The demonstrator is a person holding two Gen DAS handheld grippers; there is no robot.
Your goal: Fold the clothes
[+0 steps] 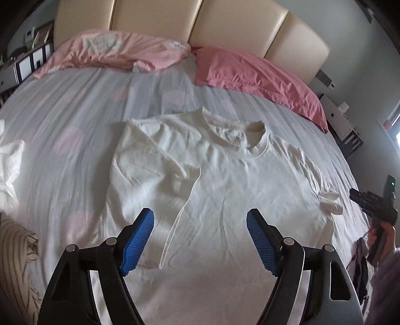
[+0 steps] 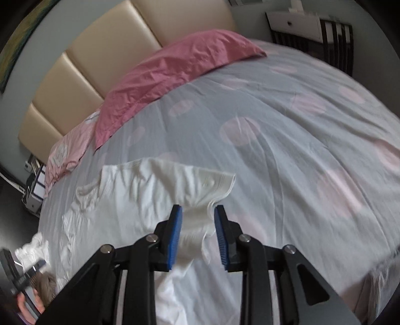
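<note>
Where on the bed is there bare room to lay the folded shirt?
Widest bare sheet: right of the shirt, below the dark pink pillow. A narrower strip lies between the collar and the pillows. Crowded on the left: white laundry and striped cloth. The right gripper has the sleeve between its jaws.

A bedroom with a wide bed (image 1: 75,105) under a pale grey cover dotted with faint pink circles, backed at the far end by a cream padded headboard (image 1: 200,22) in tall panels. Two pillows lie against it, a light pink pillow (image 1: 112,51) on the left and a darker rose pillow (image 1: 257,77) on the right. Grey walls (image 1: 360,50) surround the bed, a white bedside cabinet (image 1: 340,120) stands at the far right, a black-and-white striped unit (image 1: 32,62) at the far left, and daylight comes from a window (image 1: 396,117) at the right edge.
</note>
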